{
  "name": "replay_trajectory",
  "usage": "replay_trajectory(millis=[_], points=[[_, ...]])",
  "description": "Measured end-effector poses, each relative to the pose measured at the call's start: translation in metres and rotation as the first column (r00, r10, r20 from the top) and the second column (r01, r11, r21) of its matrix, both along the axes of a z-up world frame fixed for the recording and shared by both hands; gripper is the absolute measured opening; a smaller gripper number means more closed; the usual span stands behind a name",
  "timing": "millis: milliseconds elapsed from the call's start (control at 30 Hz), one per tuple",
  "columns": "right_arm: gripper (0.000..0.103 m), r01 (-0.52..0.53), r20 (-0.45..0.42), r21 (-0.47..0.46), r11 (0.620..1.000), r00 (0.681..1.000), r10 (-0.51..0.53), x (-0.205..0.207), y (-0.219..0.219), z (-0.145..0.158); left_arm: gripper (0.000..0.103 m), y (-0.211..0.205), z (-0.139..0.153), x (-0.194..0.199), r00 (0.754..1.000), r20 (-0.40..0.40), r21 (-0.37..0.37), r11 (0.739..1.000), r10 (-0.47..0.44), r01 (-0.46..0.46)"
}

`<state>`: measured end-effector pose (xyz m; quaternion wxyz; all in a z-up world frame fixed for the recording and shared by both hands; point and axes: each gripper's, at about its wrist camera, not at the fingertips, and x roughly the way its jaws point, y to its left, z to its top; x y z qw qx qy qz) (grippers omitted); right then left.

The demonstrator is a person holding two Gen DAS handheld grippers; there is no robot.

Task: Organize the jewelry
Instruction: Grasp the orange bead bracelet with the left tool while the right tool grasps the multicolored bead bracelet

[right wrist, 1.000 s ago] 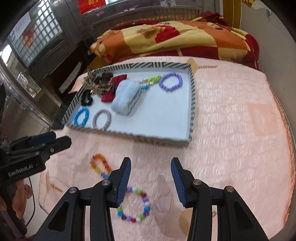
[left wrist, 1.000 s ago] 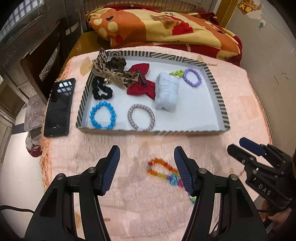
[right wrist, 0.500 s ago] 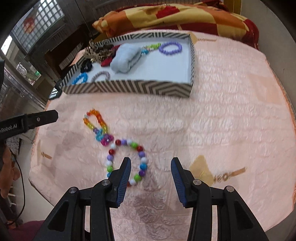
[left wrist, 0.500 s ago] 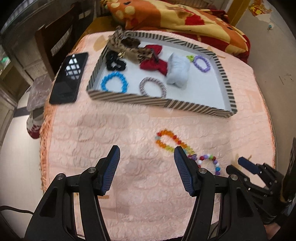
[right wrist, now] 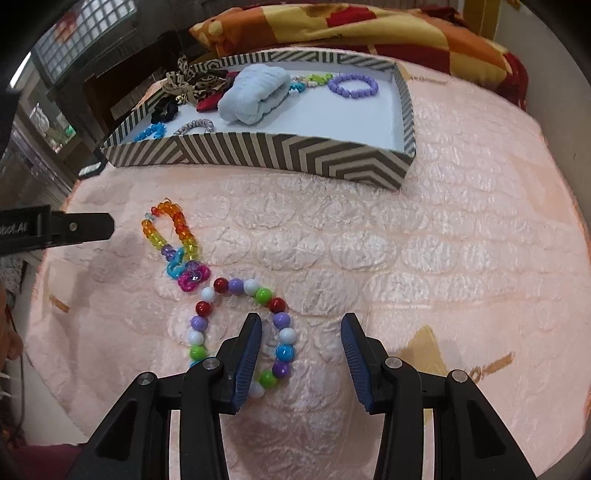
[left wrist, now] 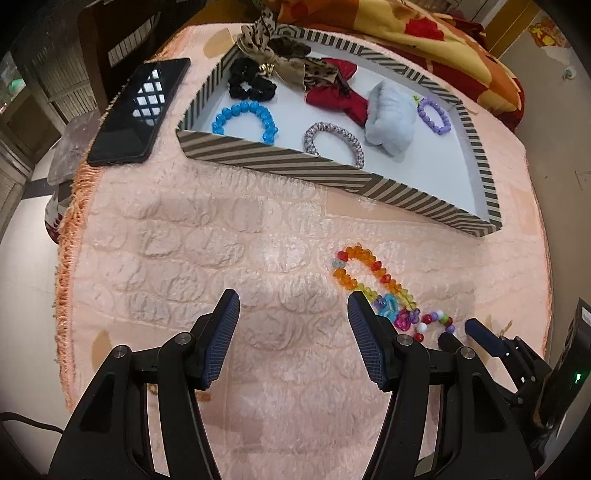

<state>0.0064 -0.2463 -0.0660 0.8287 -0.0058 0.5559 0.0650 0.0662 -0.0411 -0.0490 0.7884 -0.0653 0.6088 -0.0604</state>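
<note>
Two bracelets lie on the pink cloth in front of a striped tray (left wrist: 280, 162) (right wrist: 258, 151). An orange and yellow crystal bracelet (left wrist: 365, 275) (right wrist: 170, 229) lies left of a round-bead bracelet of mixed colours (right wrist: 240, 325) (left wrist: 432, 325). My right gripper (right wrist: 301, 343) is open, low over the cloth, its left finger inside the round-bead bracelet's loop. My left gripper (left wrist: 293, 332) is open and empty, just left of the crystal bracelet. The tray holds a blue bracelet (left wrist: 245, 118), a silver one (left wrist: 334, 138), a purple one (left wrist: 434, 116) (right wrist: 352, 85) and hair ties.
A black phone (left wrist: 142, 110) lies left of the tray. A folded pale blue cloth (left wrist: 389, 118) (right wrist: 255, 94) sits in the tray. A patterned blanket (right wrist: 369, 26) lies behind the table. The cloth's fringed edge (left wrist: 66, 266) runs down the left.
Both grippers have pulled back and dropped toward the cloth. The right gripper has come down over the round-bead bracelet. Both stay open.
</note>
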Motion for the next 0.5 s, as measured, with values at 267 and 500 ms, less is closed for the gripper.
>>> replay_trajectory(millis=[267,500], points=[[0.038,-0.001,0.007,-0.01,1.0,1.0,0.001,0.005,-0.002,-0.001,0.061,-0.019,-0.014,0.011,0.998,-0.021,0.015,0.999,-0.052,0.052],[0.033,0.0,0.02,-0.02,1.0,1.0,0.0,0.003,-0.001,-0.001,0.061,-0.028,-0.021,0.021,0.997,-0.02,0.056,0.996,-0.075,0.076]])
